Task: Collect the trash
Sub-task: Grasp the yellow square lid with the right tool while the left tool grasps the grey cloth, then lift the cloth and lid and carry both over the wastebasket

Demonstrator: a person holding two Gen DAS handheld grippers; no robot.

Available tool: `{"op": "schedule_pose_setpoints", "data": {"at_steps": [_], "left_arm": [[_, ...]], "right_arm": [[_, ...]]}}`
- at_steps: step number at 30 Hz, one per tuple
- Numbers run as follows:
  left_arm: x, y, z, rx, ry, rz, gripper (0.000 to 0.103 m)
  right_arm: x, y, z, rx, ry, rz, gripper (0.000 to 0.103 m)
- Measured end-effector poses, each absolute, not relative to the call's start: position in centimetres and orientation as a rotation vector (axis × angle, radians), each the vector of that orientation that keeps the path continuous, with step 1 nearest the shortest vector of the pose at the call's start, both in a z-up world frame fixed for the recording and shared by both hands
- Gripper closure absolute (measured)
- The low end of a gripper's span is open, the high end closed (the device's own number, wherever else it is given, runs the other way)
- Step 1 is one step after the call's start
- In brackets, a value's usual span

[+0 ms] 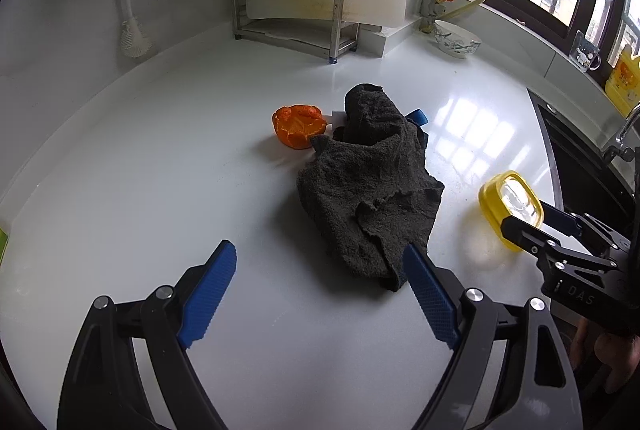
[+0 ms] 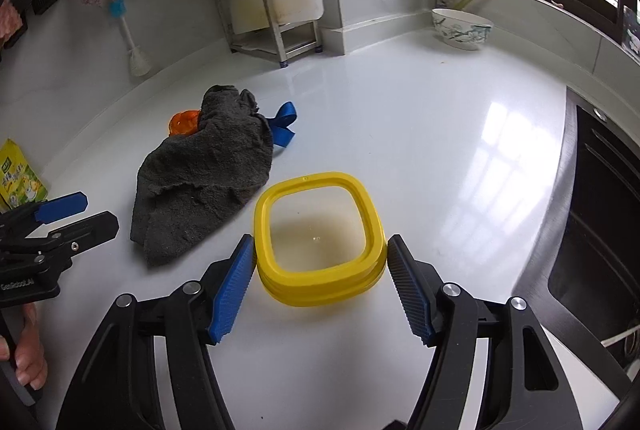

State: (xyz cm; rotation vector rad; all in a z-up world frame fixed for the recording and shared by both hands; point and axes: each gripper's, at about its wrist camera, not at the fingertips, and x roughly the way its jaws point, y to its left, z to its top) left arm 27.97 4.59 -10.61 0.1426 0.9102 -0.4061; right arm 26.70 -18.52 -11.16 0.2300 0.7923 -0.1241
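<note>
An orange peel lies on the white counter, partly behind a crumpled dark grey cloth. A blue ribbon pokes out from behind the cloth; the peel shows past the cloth's far end. My left gripper is open and empty, just short of the cloth's near edge. My right gripper has its fingers against both sides of a yellow-rimmed clear container, also seen in the left wrist view.
A dark sink lies to the right. A metal rack, a bottle brush and a patterned bowl stand along the back wall. A yellow-green packet sits at the left. An oil bottle stands by the window.
</note>
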Motion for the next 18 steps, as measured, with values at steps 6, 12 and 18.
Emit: {"op": "schedule_pose_setpoints", "data": {"at_steps": [6,12,18], "left_arm": [[29.6,3.1,-11.2,0.141,0.899,-0.396,0.018],[30.5,1.6,-12.6,0.154,0.896,-0.395,0.031],[29.6,1.5,-12.3,0.115,0.904,-0.456,0.088]], "right_arm": [[25.0,-19.7,-10.5,0.271,0.773,-0.156,0.038],[24.0,-20.1,-9.9,0.289,0.751,-0.167,0.038],[23.3,-20.2,-9.9,0.31,0.751,-0.171,0.038]]}}
